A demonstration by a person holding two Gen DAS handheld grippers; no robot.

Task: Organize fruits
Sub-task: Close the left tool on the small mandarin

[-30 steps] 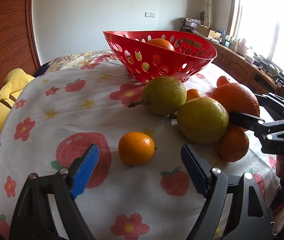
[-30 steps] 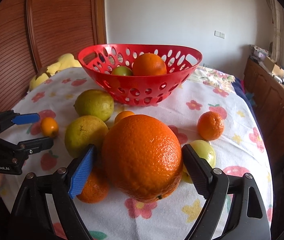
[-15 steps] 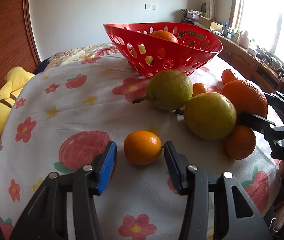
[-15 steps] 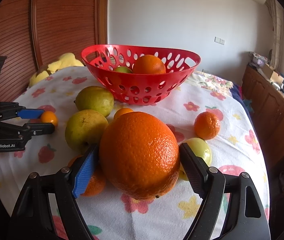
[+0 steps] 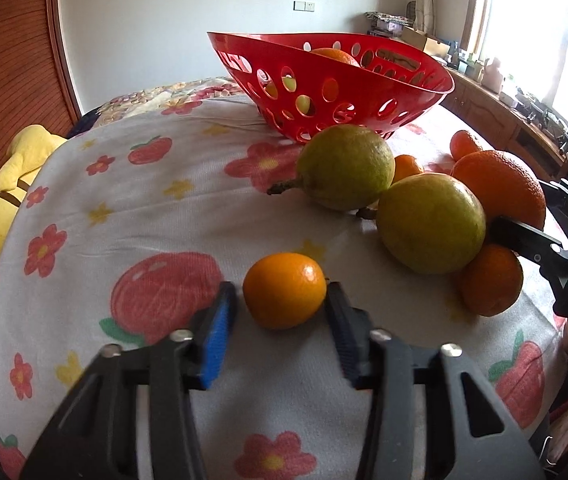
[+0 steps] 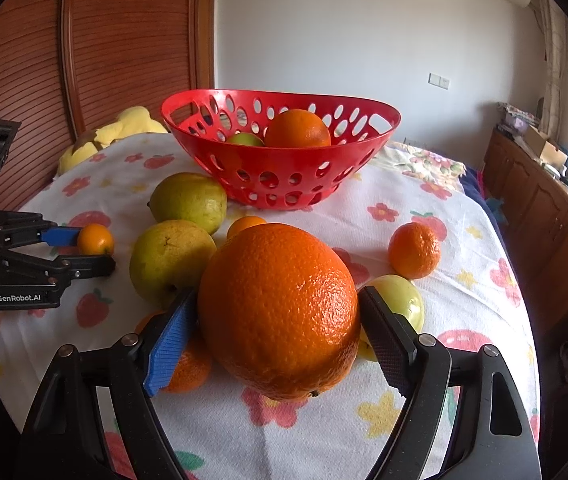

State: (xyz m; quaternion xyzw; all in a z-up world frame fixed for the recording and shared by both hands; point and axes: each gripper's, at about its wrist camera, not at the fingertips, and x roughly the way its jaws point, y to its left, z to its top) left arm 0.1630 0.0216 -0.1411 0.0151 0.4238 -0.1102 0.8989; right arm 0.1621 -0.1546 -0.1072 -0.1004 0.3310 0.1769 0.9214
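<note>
Left gripper [image 5: 282, 312]: jaws closing around the small orange [image 5: 284, 290], right pad touching, a sliver of gap on the left.
Small orange: on the flowered cloth [image 5: 132, 208], near left of the two green fruits [image 5: 430, 222].
Right gripper [image 6: 276, 336]: jaws wide, clamped on the big orange [image 6: 280, 312].
Big orange: near centre, among the loose fruit.
Red basket [image 6: 284, 184]: far centre, an orange and a green fruit inside.
</note>
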